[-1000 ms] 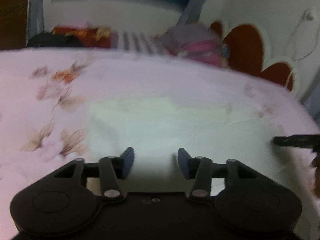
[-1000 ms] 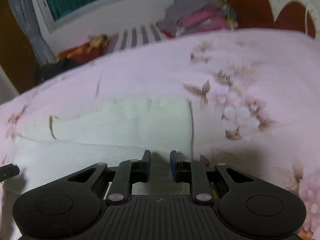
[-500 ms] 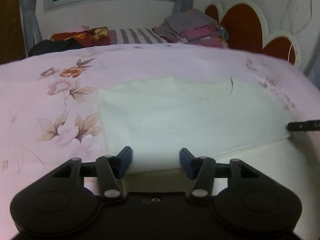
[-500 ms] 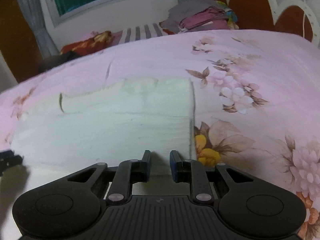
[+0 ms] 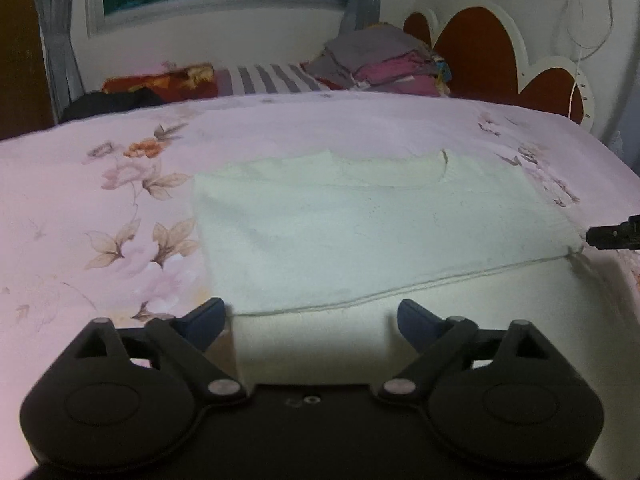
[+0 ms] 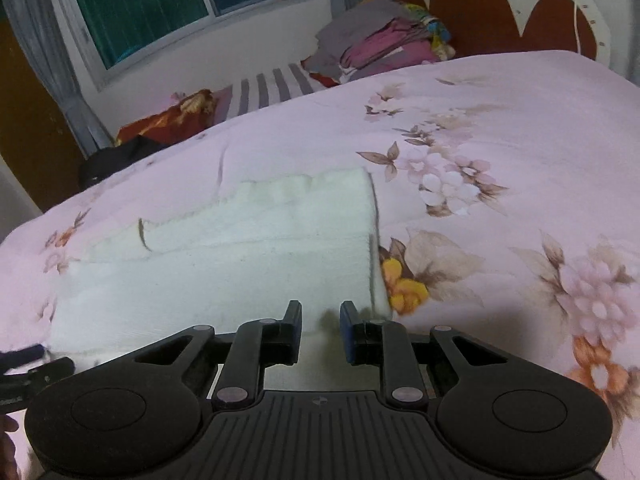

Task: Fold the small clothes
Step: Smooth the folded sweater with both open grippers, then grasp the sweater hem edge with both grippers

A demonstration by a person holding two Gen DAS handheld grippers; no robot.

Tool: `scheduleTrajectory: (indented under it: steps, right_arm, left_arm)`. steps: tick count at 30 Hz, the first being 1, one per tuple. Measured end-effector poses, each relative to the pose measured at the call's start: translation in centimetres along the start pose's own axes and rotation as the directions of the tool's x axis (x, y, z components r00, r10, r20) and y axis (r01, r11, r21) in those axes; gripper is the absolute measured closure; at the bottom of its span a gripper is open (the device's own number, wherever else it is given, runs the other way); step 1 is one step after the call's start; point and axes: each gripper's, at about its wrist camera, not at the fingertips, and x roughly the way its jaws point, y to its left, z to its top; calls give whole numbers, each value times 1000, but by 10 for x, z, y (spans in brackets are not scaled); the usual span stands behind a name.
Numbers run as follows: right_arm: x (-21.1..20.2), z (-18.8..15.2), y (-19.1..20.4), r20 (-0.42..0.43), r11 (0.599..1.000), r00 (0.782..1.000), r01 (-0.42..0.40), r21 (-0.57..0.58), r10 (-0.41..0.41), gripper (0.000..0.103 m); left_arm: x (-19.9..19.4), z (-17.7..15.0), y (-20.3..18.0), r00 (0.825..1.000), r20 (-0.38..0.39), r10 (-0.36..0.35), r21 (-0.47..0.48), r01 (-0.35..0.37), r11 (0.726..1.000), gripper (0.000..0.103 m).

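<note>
A small cream-white garment lies flat on the pink floral bedsheet, with a folded edge running across its near part. It also shows in the right wrist view. My left gripper is wide open and empty, just above the garment's near left corner. My right gripper stands narrowly open over the garment's near right corner, with nothing visibly between its blue pads. The right gripper's tip shows at the garment's right edge in the left wrist view.
The pink floral bedsheet covers the bed all around. A pile of folded clothes and a striped cloth lie at the far side, by a red-and-white headboard. A window is behind.
Both grippers have pulled back toward me, so the garment lies farther ahead. The left gripper's jaws have spread much wider. The right gripper's gap has widened a little.
</note>
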Motion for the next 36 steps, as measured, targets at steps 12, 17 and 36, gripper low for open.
scheduleTrajectory:
  steps: [12,17,36]
  right_arm:
    - [-19,-30,23,-39,994,993,-108,-7,108,81]
    - [-38,-40,18,-28,985,985,-172,-20,171,81]
    - [-170,-159,-107,-59,975,976,-203,89,208,28]
  left_arm:
    - [-27,-18,2,1000,2,28,-29,-27,999,13]
    - [-51,-33,-4,999,6,51,-36,-51,998,14]
    - [-170,-178,5,999,-49,-22,-339,4,941,51]
